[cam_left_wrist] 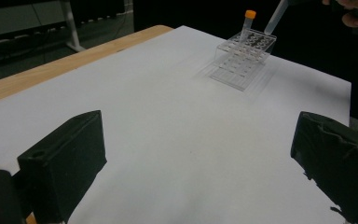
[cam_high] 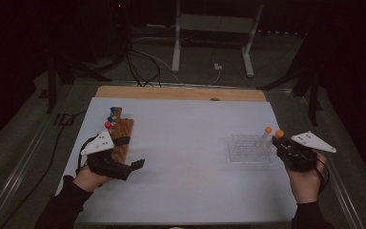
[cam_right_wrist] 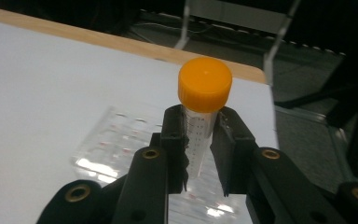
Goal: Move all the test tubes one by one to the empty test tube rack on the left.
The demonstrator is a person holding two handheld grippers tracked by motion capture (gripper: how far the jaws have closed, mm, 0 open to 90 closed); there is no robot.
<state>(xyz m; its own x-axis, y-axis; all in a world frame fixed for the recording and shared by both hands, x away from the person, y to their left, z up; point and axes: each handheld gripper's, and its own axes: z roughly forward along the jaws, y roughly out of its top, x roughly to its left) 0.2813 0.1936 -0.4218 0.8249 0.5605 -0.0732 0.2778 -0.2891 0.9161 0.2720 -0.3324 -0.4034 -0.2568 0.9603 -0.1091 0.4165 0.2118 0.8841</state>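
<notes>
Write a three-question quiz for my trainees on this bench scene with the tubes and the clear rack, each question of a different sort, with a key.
1. True or false: the right gripper is shut on an orange-capped tube.
2. Multiple choice: how many orange-capped tubes stand in the clear rack? A) none B) one C) three
3. Short answer: how do the jaws of the left gripper stand, and what lies between them?

Key
1. True; its jaws clamp the tube just below the cap.
2. B; one standing tube is in the rack, at its far side in the left gripper view.
3. Wide open, with only the bare white sheet between them.
</notes>
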